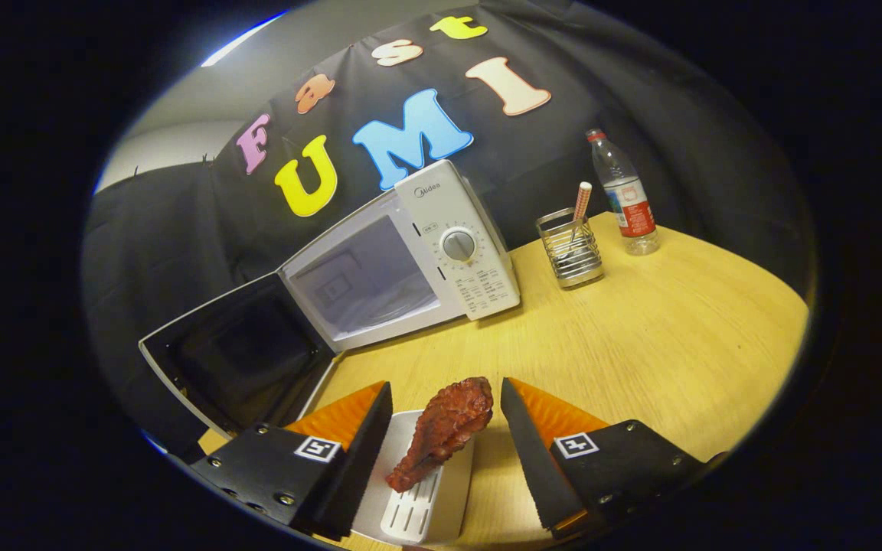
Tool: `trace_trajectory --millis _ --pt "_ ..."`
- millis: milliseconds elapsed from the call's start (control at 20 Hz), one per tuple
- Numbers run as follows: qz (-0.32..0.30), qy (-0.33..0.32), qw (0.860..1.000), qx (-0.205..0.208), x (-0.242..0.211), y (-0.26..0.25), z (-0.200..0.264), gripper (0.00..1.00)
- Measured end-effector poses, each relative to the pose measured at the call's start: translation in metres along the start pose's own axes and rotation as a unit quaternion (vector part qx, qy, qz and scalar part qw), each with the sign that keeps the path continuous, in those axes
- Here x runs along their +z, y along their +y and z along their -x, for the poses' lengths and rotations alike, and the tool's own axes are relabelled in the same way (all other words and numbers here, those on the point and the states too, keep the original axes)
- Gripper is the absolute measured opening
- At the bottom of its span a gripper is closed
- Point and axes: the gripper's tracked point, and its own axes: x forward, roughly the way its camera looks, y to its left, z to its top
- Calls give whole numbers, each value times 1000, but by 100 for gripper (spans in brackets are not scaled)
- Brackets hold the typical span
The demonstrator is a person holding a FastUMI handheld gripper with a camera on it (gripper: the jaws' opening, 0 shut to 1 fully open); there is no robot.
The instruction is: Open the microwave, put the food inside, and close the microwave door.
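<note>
The hand-held gripper (445, 428) hangs low over the near edge of the wooden surface (663, 344) with its two fingers spread wide apart, pressing on nothing. Between them lies a roasted chicken drumstick (445, 432), dark red-brown, its thick end pointing away from the fingers and its narrow end toward them. It rests on a small white slotted tray (426, 505), which sits on the surface between the fingers; neither finger can be seen touching the drumstick or the tray.

Beyond the fingers, toward the far left part of the surface, stands a white microwave (441, 245) with a round dial (458, 246) on its control panel at the right side. Its door (238, 356) is swung open to the left, the dark window of the door facing the gripper, and the pale cavity (364, 279) is open to view.

To the right of the microwave, near the far edge, stands a wire utensil holder (570, 249) with a striped stick (582, 200) rising out of it. Just beside the holder, further right, is a clear plastic water bottle (625, 195) with a red cap and a red label, upright. The wide right part of the surface is bare wood.
</note>
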Motion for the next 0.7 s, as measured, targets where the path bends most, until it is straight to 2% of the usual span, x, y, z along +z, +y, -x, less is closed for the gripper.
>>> trace_trajectory --millis 50,200,250,300,500,700 --pt "-6 3 1000 -2 -4 -1 -4 73" --pt "-12 11 1000 -6 -13 -6 -4 53" --pt "-16 9 1000 -9 -13 -6 -4 35" --pt "-27 2 1000 -1 -3 -6 8 34" --pt "-64 -15 998 11 -2 5 -1 12" --pt "-47 -20 999 16 5 22 8 12"
